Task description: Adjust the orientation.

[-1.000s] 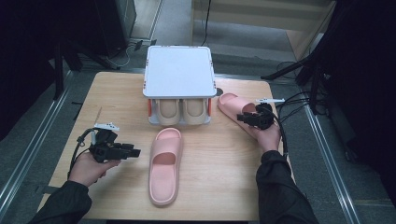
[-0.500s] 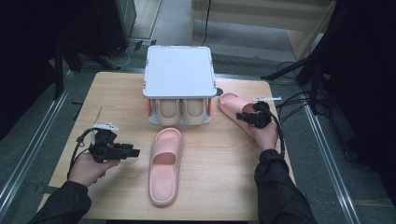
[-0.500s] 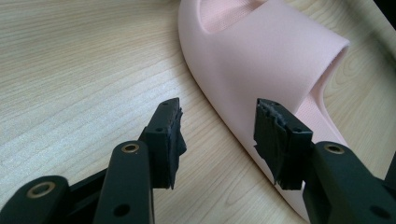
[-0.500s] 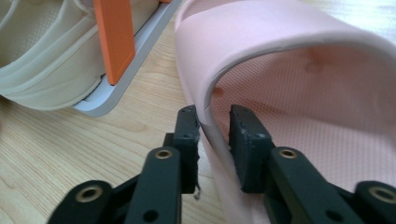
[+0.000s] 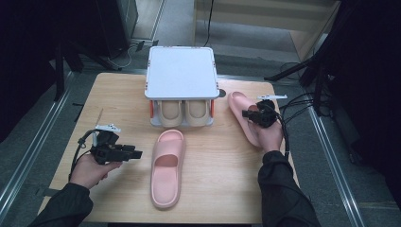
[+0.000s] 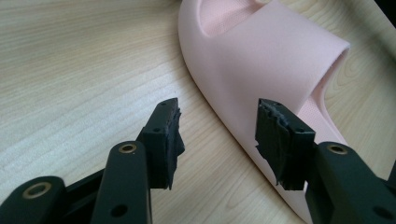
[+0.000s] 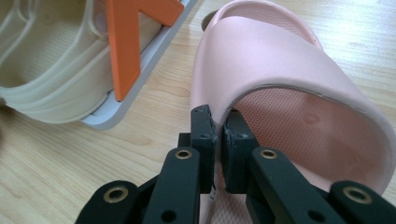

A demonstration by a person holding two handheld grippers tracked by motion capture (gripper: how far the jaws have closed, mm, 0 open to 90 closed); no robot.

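**Right slipper pinched at the strap edge, left one waits**

The desk (image 5: 118, 94) carries a white rack (image 5: 180, 71) at its far middle, with two beige slippers (image 5: 182, 112) tucked on its lower shelf. Two pink slippers lie on the wood: the left slipper (image 5: 166, 166) in the middle, toe toward the rack, and the right slipper (image 5: 245, 116) just beside the rack's right corner.

Both pink slippers look like moulded foam: light, soft and springy, with a matt skin that should not slip. The sole side wall or the strap edge gives the surest hold; the broad strap would fold under a pinch.

The right hand-held gripper (image 7: 218, 133) has just been closing, and its jaws now clamp the side edge of the right slipper, where strap meets sole. The left hand-held gripper (image 6: 219, 135) stands wide apart and holds nothing, its jaws low over the desk beside the left slipper's side wall.

Compared with a second ago, the slippers lie in the same places and both hands have kept their spots; the right jaws' closing is the one change.
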